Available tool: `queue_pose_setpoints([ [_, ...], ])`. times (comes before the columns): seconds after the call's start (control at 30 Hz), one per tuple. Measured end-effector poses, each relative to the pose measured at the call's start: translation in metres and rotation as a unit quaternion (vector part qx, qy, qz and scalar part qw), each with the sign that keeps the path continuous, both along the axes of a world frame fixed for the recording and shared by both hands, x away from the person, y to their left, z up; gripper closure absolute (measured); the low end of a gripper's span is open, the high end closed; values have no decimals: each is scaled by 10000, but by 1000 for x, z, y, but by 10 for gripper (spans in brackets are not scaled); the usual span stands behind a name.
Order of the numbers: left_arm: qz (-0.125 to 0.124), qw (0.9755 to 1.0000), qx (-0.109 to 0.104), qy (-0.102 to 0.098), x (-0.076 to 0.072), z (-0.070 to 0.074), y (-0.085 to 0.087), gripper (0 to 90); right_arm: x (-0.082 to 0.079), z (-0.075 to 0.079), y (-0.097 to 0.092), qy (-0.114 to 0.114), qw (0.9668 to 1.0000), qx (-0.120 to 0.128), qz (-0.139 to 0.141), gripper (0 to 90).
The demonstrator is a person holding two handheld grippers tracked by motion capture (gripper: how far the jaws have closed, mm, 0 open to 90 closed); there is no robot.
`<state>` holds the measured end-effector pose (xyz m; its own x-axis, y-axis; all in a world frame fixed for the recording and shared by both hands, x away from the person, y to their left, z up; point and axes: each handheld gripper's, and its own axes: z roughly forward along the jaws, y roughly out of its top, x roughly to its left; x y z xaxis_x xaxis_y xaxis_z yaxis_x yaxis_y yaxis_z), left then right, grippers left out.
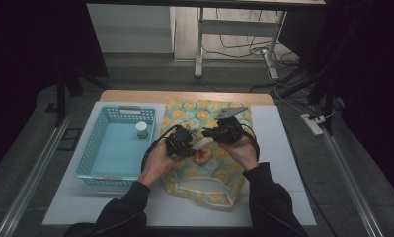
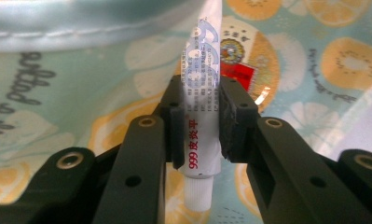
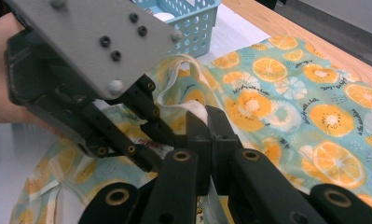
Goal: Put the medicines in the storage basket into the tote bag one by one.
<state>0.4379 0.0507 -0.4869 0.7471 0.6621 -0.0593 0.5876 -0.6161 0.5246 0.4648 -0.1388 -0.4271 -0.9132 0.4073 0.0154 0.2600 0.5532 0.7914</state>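
The left gripper (image 2: pixel 200 128) has its fingers (image 2: pixel 176 135) clamped on a small white ointment tube (image 2: pixel 200 140), one pad on each flat side, the tube standing upright between them with its cap end hanging below the pads and its crimped end rising above. In the high view that tube (image 1: pixel 200 143) sits between the two hands, over the orange-print bag (image 1: pixel 204 170) spread on the tabletop (image 1: pixel 283 163). The right gripper (image 3: pixel 206 126) has its fingers (image 3: pixel 221 135) pressed narrow together, pinching a fold of the bag's pale rim (image 3: pixel 197 108), right beside the left gripper's dark body. A round red-labelled tin (image 2: pixel 242 58) lies on the fabric behind the tube. Off to the left, the blue basket (image 1: pixel 98 148) holds a small white jar (image 1: pixel 141 129), well apart from both hands
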Motion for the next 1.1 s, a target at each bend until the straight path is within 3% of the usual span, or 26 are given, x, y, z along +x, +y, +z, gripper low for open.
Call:
queue_pose_setpoints([
  [0.17, 87, 9999, 68, -39, 4, -2, -2, 732, 1, -1, -1, 16, 10000, -15, -28, 899],
  [0.33, 14, 9996, 243, -172, 4, -4, -4, 723, 2, -2, -1, 14, 10000, -20, -47, 899],
  [0.6, 73, 9994, 158, -290, 1, 1, -1, 631, 1, -2, -1, 11, 10000, -16, -47, 899],
  [0.83, -61, 9995, -36, -296, -7, 8, 2, 511, 1, -2, -1, 10, 10000, -24, -54, 899],
  [1.1, -136, 9982, -536, -228, -15, 18, 13, 374, 2, -2, -1, 9, 10000, -18, -57, 899],
])
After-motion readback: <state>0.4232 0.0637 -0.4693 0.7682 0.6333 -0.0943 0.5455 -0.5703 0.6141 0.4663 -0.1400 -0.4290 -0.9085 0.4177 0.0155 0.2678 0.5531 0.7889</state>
